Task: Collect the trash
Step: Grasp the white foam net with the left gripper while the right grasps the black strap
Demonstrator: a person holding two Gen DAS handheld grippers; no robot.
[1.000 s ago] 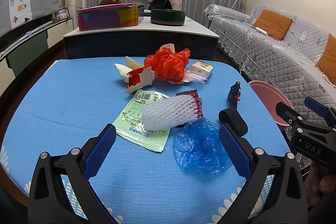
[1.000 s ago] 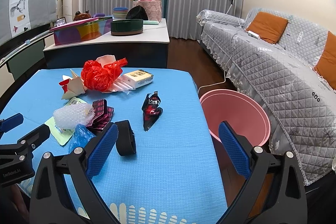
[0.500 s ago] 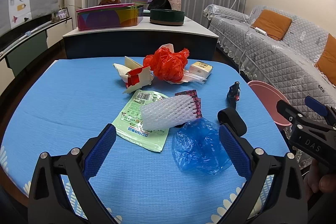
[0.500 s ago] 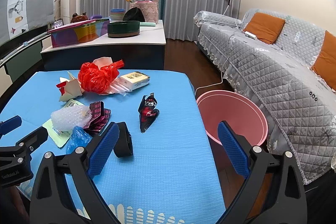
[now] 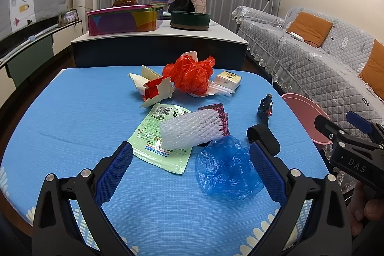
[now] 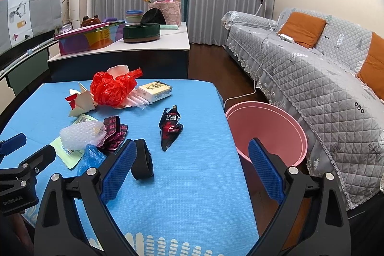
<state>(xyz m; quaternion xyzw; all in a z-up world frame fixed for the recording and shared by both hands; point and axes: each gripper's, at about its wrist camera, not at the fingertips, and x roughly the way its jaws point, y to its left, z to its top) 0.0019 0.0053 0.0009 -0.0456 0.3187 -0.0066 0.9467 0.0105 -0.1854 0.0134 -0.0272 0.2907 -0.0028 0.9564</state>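
Both hand-held grippers, left (image 5: 190, 168) and right (image 6: 192, 166), hang spread and empty. Blue plastic bag (image 5: 226, 170) lies nearest on the tabletop (image 5: 72, 116); I'd pinch its crumpled middle, then carry it to the pink bin (image 6: 268, 133).

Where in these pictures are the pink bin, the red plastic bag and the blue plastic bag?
pink bin (image 6: 297, 126): right wrist view, on its far inner wall.
red plastic bag (image 5: 192, 77): left wrist view, middle of the crumpled bag.
blue plastic bag (image 5: 225, 167): left wrist view, its centre.
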